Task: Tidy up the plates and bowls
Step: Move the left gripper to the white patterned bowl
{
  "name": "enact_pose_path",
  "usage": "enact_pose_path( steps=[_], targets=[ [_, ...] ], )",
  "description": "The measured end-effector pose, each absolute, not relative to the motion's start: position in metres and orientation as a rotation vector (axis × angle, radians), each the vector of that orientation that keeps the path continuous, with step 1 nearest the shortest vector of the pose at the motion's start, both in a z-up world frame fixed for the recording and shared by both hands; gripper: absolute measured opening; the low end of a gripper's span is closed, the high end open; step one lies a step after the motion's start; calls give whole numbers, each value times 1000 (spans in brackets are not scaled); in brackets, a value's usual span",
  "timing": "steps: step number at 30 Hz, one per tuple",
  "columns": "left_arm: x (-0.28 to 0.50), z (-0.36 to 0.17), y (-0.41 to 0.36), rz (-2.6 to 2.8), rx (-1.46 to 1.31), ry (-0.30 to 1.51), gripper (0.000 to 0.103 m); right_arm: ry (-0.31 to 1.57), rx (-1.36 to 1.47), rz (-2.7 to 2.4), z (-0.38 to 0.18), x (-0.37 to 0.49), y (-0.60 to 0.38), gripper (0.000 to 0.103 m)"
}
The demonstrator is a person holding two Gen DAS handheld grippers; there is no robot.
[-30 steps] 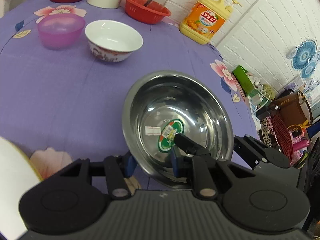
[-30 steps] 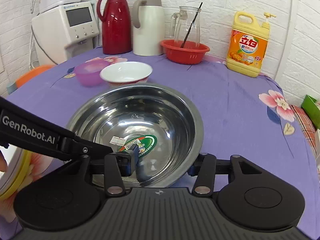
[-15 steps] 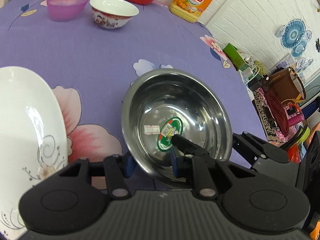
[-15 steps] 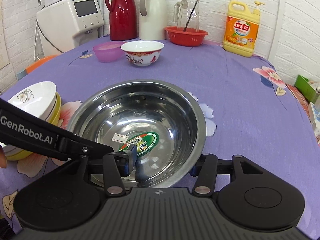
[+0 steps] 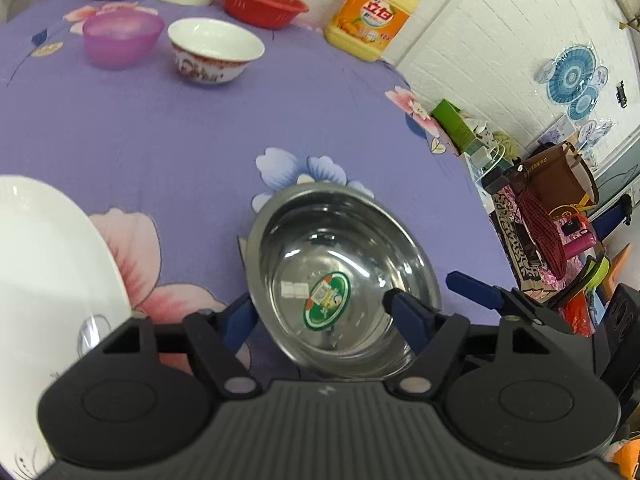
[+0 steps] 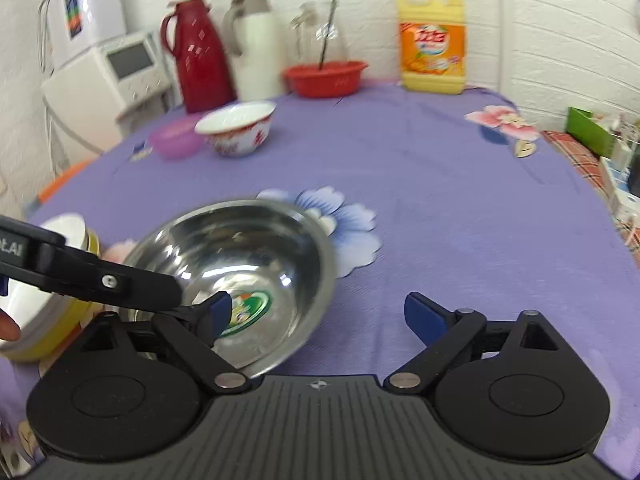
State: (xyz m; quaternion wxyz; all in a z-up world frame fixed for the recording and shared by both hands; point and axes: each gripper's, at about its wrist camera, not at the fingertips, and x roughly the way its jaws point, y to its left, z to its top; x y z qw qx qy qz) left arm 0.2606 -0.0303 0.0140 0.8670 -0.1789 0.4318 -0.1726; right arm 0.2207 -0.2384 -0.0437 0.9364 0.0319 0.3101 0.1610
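– Where is the steel bowl (image 5: 340,248)?

– On the purple flowered tablecloth (image 5: 180,132), straight ahead of both pairs of fingers. The left gripper (image 5: 320,312) is spread wide, with one finger just outside the bowl's left rim and the other inside the bowl.

– And the right gripper (image 6: 318,314)?

– Also spread apart and gripping nothing. Its left finger is inside the bowl and its right finger is over the cloth beside it.

– Anything else?

– A white plate (image 5: 40,280) lies left of the left fingers. A red-patterned bowl (image 5: 216,52) and a pink bowl (image 5: 120,36) stand far ahead.
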Motion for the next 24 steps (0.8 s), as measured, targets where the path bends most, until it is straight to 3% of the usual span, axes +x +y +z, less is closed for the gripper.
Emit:
enact_pose_path(
  steps=[10, 19, 21, 24],
  targets=[
    [276, 58, 10, -303, -374, 758, 81, 645, 128, 344, -30, 244, -241, 103],
    [318, 71, 48, -213, -449, 741, 83, 727, 154, 359, 13, 292, -216, 103],
    [333, 73, 50, -203, -472, 753, 92, 699, 102, 377, 27, 302, -207, 103],
    [352, 77, 54, -184, -497, 742, 93, 656, 0, 380, 45, 320, -189, 103]
  ],
)
